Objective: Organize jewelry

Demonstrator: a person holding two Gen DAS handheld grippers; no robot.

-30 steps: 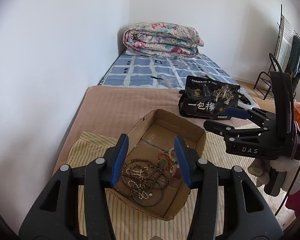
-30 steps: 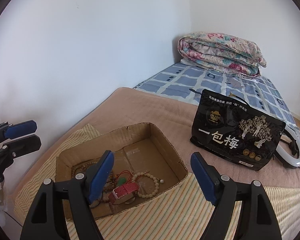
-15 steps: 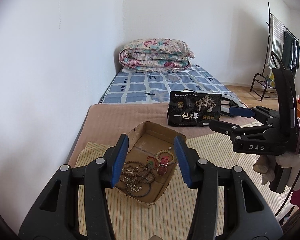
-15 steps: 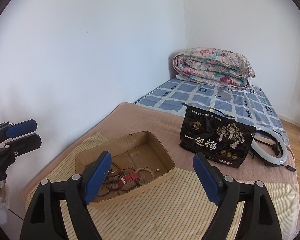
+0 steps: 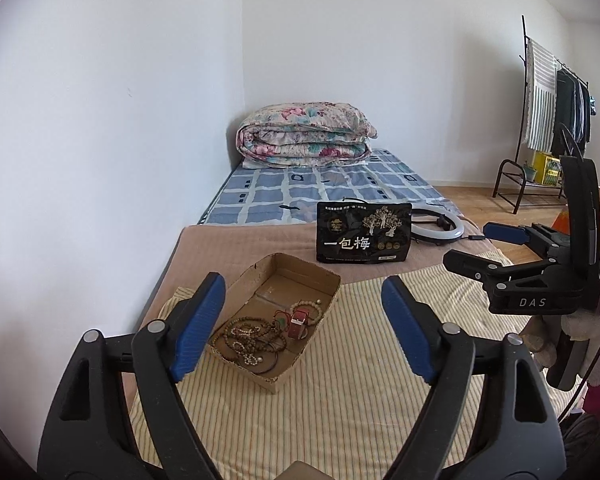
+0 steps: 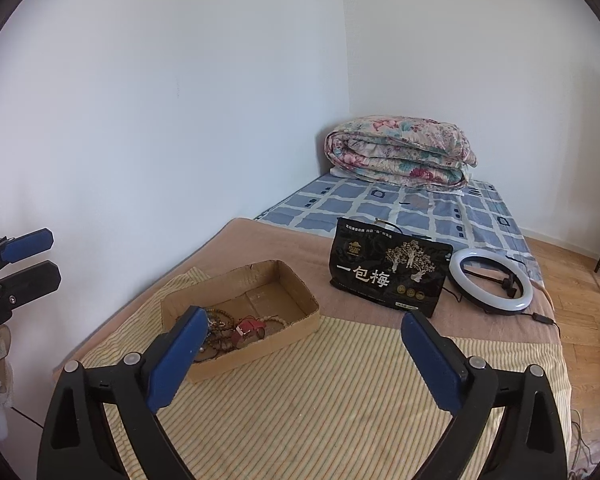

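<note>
A shallow cardboard box (image 5: 324,277) (image 6: 300,322) sits on the striped cloth on the bed. Inside lie brown bead strands (image 5: 246,334) (image 6: 216,320), a red watch strap (image 5: 297,322) (image 6: 250,326) and a pale bead bracelet (image 5: 306,305). My left gripper (image 5: 304,330) is open and empty, held well above and behind the box. My right gripper (image 6: 300,356) is open and empty, also back from the box; it shows at the right of the left wrist view (image 5: 484,246). The left gripper shows at the left edge of the right wrist view (image 6: 26,262).
A black snack bag (image 5: 364,234) (image 6: 388,272) stands behind the box, with a white ring light (image 5: 436,224) (image 6: 490,282) beside it. A folded floral quilt (image 5: 306,136) lies at the bed's head. A clothes rack (image 5: 548,120) stands far right. White walls border the bed's left.
Both grippers have pulled up and back from the box, so it looks smaller and farther. The left jaws have opened wide. The jewelry stays in the box.
</note>
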